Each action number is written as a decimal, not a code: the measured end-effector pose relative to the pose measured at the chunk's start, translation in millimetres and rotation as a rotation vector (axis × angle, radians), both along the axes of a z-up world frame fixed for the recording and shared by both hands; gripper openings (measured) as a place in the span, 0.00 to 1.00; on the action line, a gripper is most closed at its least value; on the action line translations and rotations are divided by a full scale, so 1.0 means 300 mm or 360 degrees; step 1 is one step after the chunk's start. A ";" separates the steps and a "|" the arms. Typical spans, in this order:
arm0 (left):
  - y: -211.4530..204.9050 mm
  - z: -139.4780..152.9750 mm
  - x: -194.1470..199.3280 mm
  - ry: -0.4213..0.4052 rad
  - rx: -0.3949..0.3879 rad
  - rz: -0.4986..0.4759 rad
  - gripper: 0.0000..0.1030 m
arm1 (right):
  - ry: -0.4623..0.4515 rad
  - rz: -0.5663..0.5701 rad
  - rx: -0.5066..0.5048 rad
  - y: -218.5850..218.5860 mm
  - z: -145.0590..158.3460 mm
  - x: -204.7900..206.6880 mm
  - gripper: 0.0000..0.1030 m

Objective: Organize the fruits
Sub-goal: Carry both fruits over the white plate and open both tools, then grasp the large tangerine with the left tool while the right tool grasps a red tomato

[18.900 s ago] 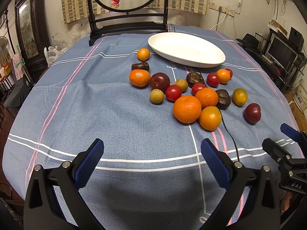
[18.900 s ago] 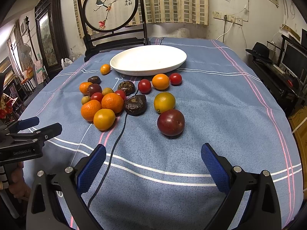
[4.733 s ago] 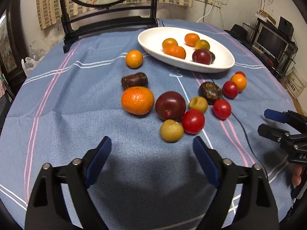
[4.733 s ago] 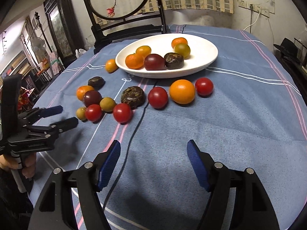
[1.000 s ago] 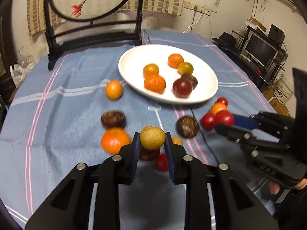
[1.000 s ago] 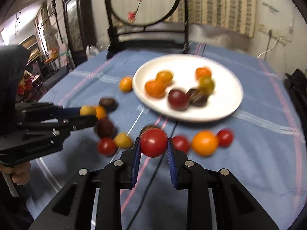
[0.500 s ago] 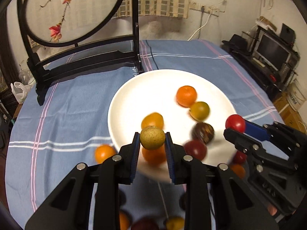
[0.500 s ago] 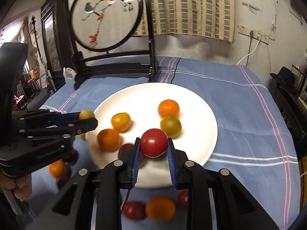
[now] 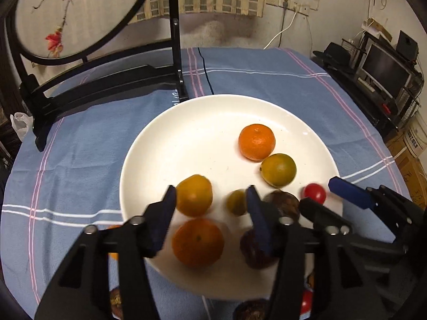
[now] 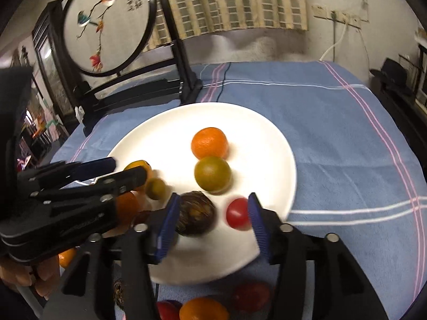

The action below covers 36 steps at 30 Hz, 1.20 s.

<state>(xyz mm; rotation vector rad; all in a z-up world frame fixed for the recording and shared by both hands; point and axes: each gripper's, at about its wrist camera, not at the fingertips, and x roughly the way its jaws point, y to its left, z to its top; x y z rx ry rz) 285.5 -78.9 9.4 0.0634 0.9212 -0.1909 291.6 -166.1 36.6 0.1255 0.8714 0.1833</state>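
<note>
A white oval plate (image 9: 202, 122) (image 10: 240, 122) holds several fruits. My left gripper (image 9: 210, 216) is open over its near part; a small yellow-green fruit (image 9: 236, 202) (image 10: 155, 188) lies on the plate, free of the fingers. My right gripper (image 10: 212, 220) is open over the plate's right part; a small red tomato (image 10: 237, 213) (image 9: 315, 193) lies on the plate between its fingers. Oranges (image 9: 256, 141), a greenish citrus (image 9: 279, 170) and a dark wrinkled fruit (image 10: 194, 213) also lie in the plate.
More fruits lie on the blue tablecloth (image 10: 347, 138) below the plate's near rim, among them an orange one (image 10: 204, 309) and red ones (image 10: 250, 296). A black-framed round screen (image 9: 80, 18) stands behind the plate. A thin black cable (image 9: 204, 69) runs across the cloth.
Both grippers have opened over the plate. The yellow-green fruit has left my left gripper and the red tomato has left my right gripper; both now lie on the plate.
</note>
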 end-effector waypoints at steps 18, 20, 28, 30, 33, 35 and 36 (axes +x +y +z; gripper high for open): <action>0.217 0.016 -0.420 -0.0156 -0.0127 0.0030 0.89 | -0.0033 0.0062 -0.0144 0.075 0.040 -0.329 0.81; 0.244 0.010 -0.451 -0.0176 -0.0154 0.0031 0.89 | -0.0040 0.0074 -0.0142 0.084 0.037 -0.367 0.81; 0.344 -0.020 -0.491 -0.0198 -0.0300 0.0077 0.91 | 0.0001 0.0118 -0.0135 0.124 0.017 -0.437 0.81; 0.375 -0.032 -0.477 -0.0161 -0.0334 0.0143 0.91 | 0.0018 0.0129 -0.0135 0.144 0.009 -0.444 0.81; 0.404 -0.039 -0.471 -0.0139 -0.0395 0.0185 0.91 | 0.0026 0.0172 -0.0143 0.179 -0.003 -0.461 0.81; 0.407 -0.045 -0.466 -0.0119 -0.0405 0.0195 0.91 | 0.0046 0.0214 -0.0139 0.204 -0.012 -0.471 0.81; 0.408 -0.049 -0.465 -0.0108 -0.0409 0.0197 0.91 | 0.0054 0.0235 -0.0139 0.217 -0.017 -0.477 0.80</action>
